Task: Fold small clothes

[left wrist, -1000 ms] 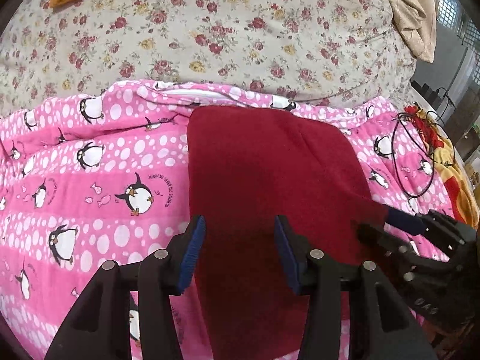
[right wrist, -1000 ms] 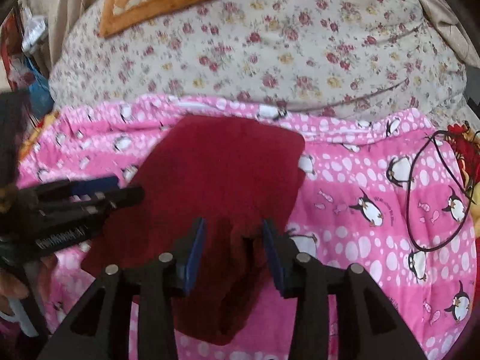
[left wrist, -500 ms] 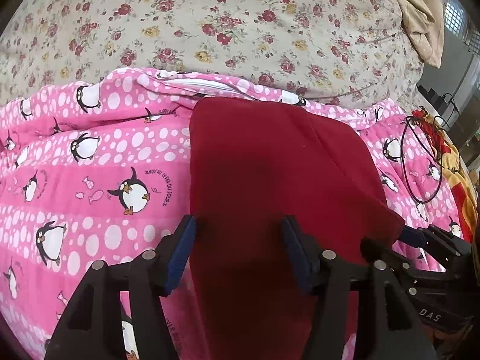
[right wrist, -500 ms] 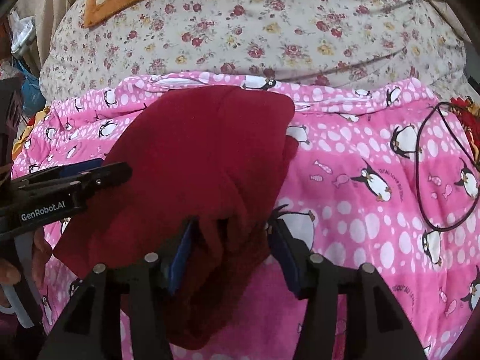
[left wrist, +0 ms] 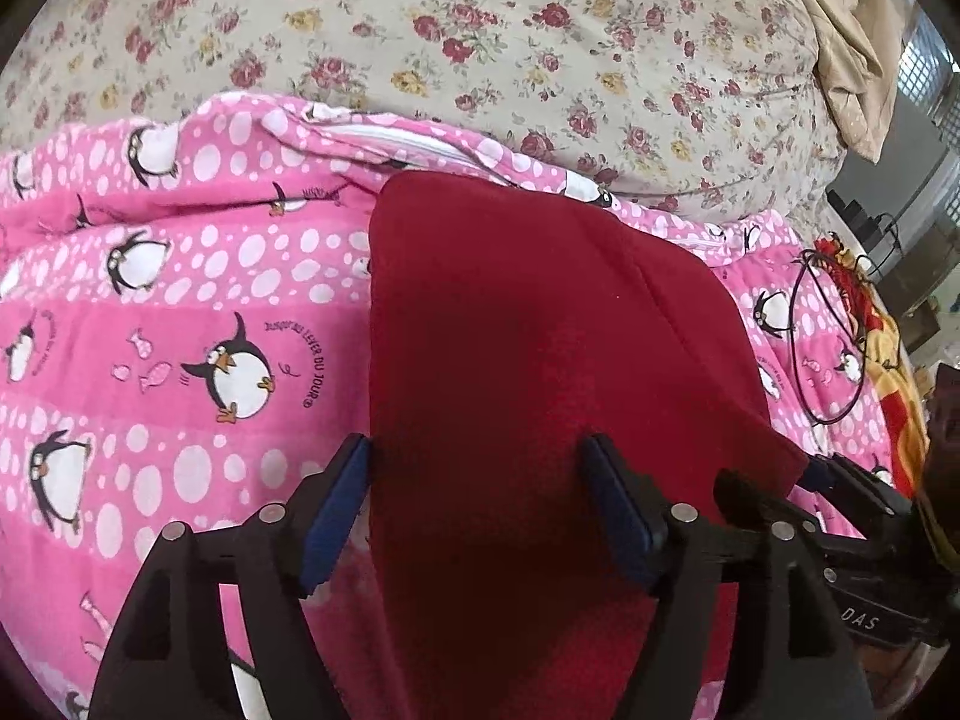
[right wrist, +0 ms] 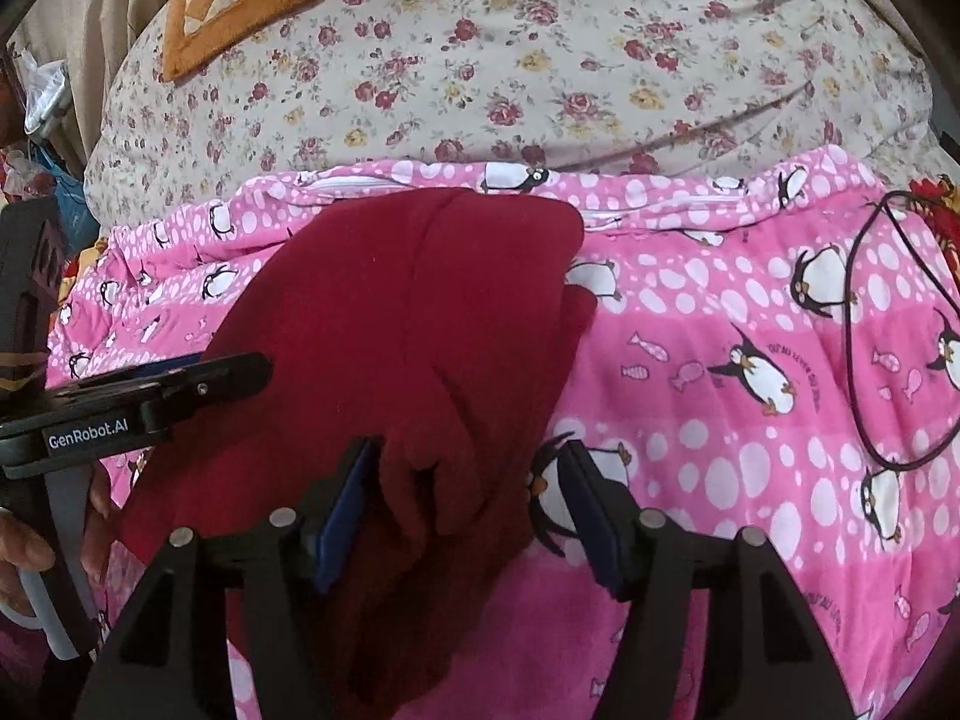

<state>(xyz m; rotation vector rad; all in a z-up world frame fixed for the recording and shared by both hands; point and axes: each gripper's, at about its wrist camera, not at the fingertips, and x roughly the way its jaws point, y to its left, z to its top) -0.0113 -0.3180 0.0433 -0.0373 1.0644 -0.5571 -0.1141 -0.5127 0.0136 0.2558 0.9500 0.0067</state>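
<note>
Both grippers have sunk closer to the bed since a moment ago, and their jaws have just been opening; the left gripper [left wrist: 480, 498] now stands wide, with the red cloth [left wrist: 528, 330] lying loose between its blue pads, not squeezed; the right gripper [right wrist: 465, 504] is open too, with a bunched fold of the cloth between its pads; the cloth lies on the pink penguin blanket [left wrist: 180, 312], near the flowery quilt [left wrist: 480, 36].

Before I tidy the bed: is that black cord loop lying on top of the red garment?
No: the black cord loop lies on the pink penguin blanket, well clear of the red garment.
</note>
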